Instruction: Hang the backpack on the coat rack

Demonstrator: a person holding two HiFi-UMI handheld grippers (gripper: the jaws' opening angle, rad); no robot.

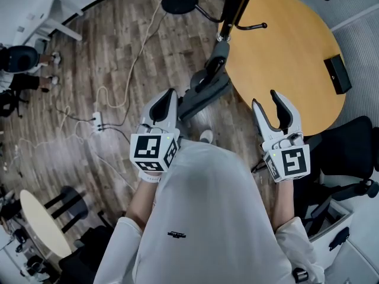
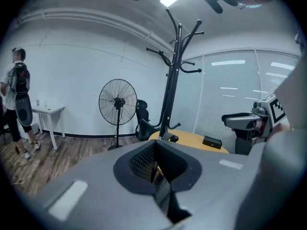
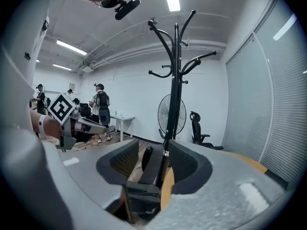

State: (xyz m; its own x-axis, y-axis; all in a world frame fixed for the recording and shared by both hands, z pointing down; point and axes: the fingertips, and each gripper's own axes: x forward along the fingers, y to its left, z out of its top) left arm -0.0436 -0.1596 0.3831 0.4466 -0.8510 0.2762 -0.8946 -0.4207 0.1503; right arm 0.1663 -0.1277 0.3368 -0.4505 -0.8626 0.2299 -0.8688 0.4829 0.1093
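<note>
Holds the left hand-held gripper point(image 1: 170, 94) clenched on nothing, the right hand-held gripper point(image 1: 265, 98) released and empty. Faces the rack point(image 3: 175, 80), upright straight ahead, pole lined up between the right jaws. Finds no loose backpack in any view.

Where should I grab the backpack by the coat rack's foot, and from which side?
Probably the narrow top end that sticks up from the backpack beside the coat rack pole, coming from above with the open right tongs; its broad body looks too wide to pinch.
</note>
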